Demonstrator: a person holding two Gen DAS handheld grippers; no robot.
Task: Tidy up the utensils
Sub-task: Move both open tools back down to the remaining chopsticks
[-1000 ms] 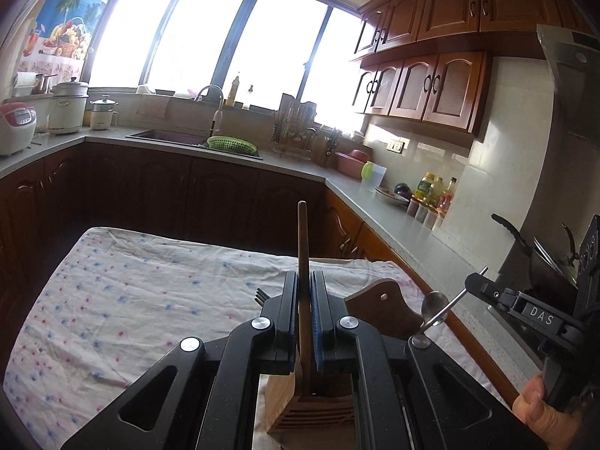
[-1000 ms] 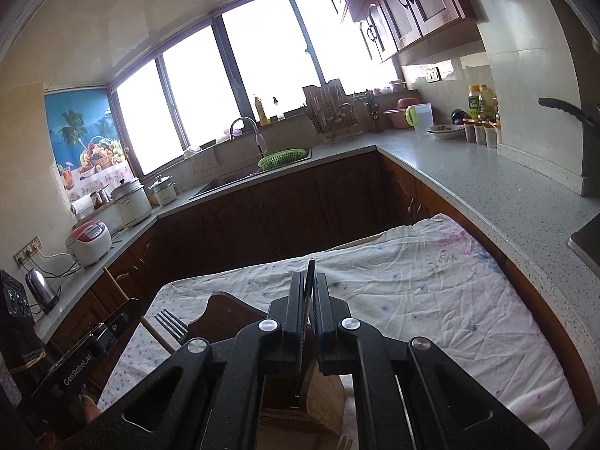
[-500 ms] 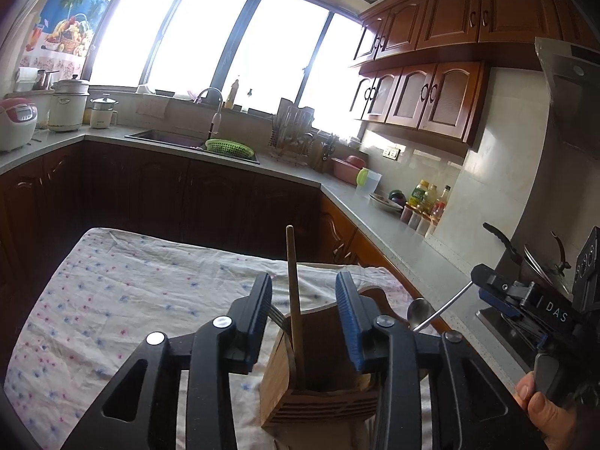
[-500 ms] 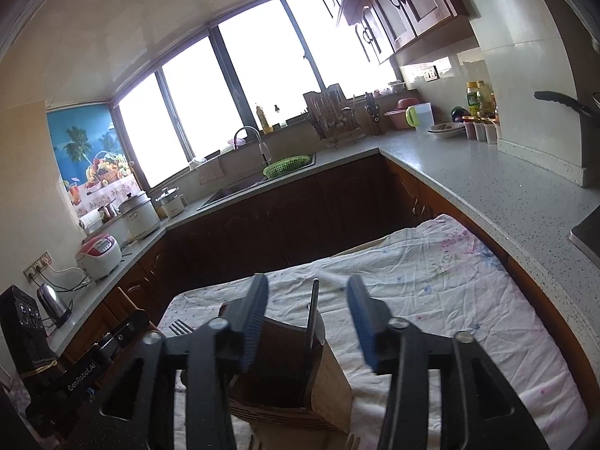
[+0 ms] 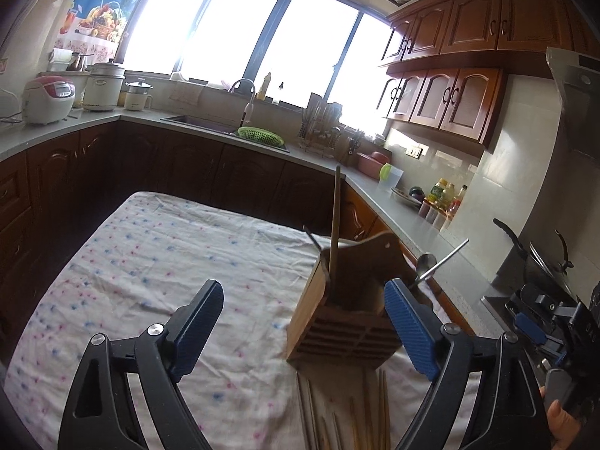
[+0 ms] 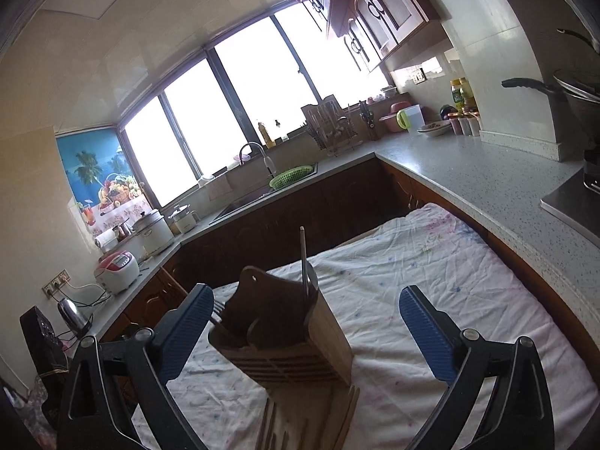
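A wooden utensil holder [image 5: 345,311] stands on the cloth-covered table [image 5: 157,262]; it also shows in the right wrist view [image 6: 288,337]. In it stand a wooden-handled utensil [image 5: 335,225], a fork [image 5: 313,238] and a metal spoon [image 5: 431,264]. The right wrist view shows a thin metal handle [image 6: 303,258] and fork tines [image 6: 217,309] in the holder. My left gripper [image 5: 303,326] is open and empty, left of and behind the holder. My right gripper [image 6: 305,333] is open and empty, its jaws either side of the holder. Chopsticks [image 5: 345,408] lie in front of the holder.
A grey counter [image 6: 487,180] runs along the right with bottles [image 5: 442,197], a plate and a pan [image 5: 540,258]. A sink with a green basket [image 5: 260,135] sits under the windows. Rice cookers [image 5: 48,99] stand on the left counter.
Both grippers opened, letting go of the wooden-handled utensil and the metal one in the holder, then drew back and opened wider. The left gripper shifted left.
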